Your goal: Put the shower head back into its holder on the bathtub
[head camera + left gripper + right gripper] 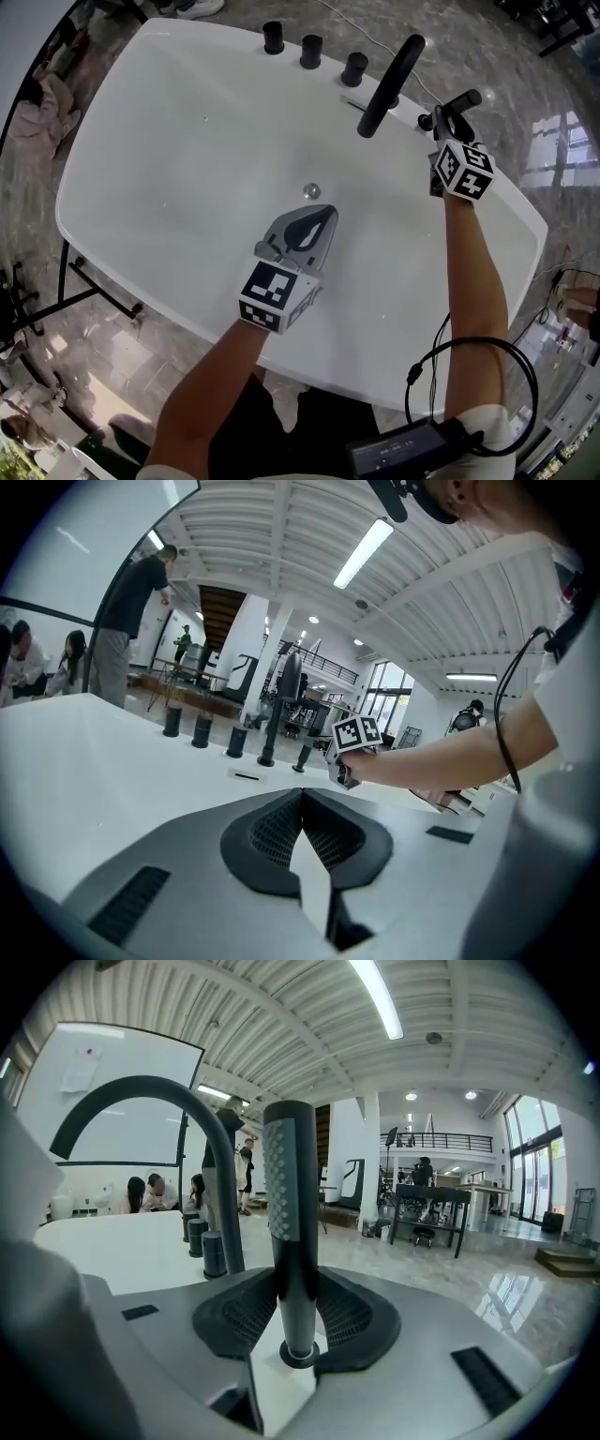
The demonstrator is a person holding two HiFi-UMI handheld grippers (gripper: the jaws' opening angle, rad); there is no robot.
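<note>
The black shower head (457, 101) is a slim wand at the white bathtub's (187, 141) far right rim. In the right gripper view the shower head (289, 1204) stands upright, and its lower end meets a black ring (300, 1356) on the white rim. My right gripper (446, 126) (292, 1283) is shut on the wand's lower shaft, a pad on each side. My left gripper (323, 217) (302, 799) hangs over the middle of the tub, shut, with nothing in it.
A curved black spout (391, 84) rises just left of the shower head, with three black knobs (310, 52) further left along the rim. A drain (312, 190) sits in the tub floor. A cable loop and black box (412, 445) hang at my waist.
</note>
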